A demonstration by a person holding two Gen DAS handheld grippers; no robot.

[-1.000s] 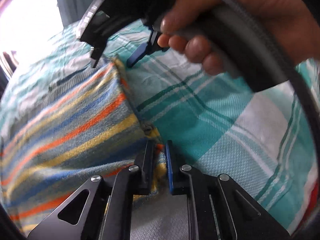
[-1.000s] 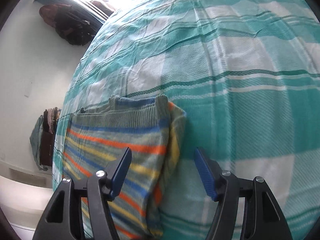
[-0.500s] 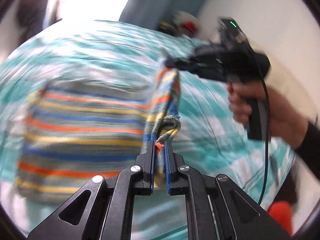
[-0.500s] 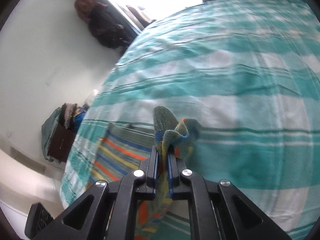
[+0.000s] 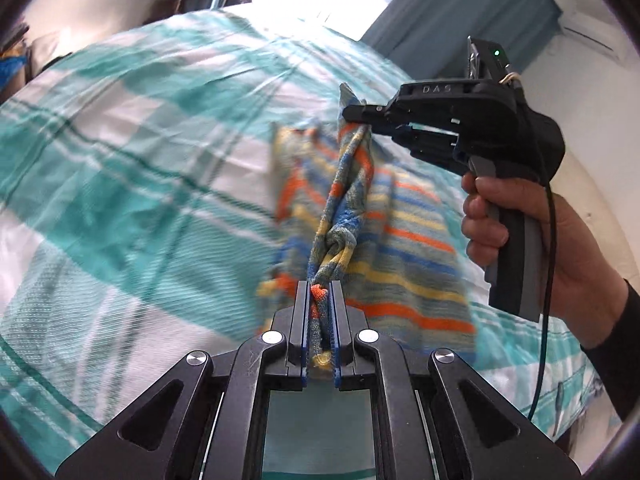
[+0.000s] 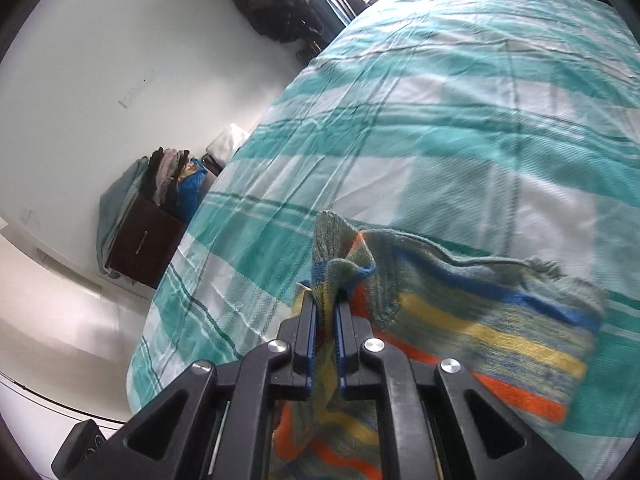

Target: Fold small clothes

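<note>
A small knit sweater (image 5: 404, 248) with orange, yellow, blue and grey-green stripes hangs lifted above the bed. My left gripper (image 5: 319, 292) is shut on one bunched corner of it. The edge between the two grippers is pulled into a twisted rope. My right gripper (image 5: 354, 114), held by a hand (image 5: 516, 232), is shut on the far end of that edge. In the right wrist view the right gripper (image 6: 328, 304) pinches a fold of the sweater (image 6: 476, 320), and the rest drapes to the right and below.
A teal and white checked bedspread (image 5: 120, 184) covers the bed (image 6: 460, 120). At the bed's left stands a dark nightstand (image 6: 140, 248) piled with clothes (image 6: 172, 176). A white wall and floor lie beyond it. A dark curtain (image 5: 452, 12) hangs by the bright window.
The right gripper, open over the sweater a second ago, has shut on its corner. Both grippers lifted the sweater off the bed and swung it sideways, its held edge now twisted.
</note>
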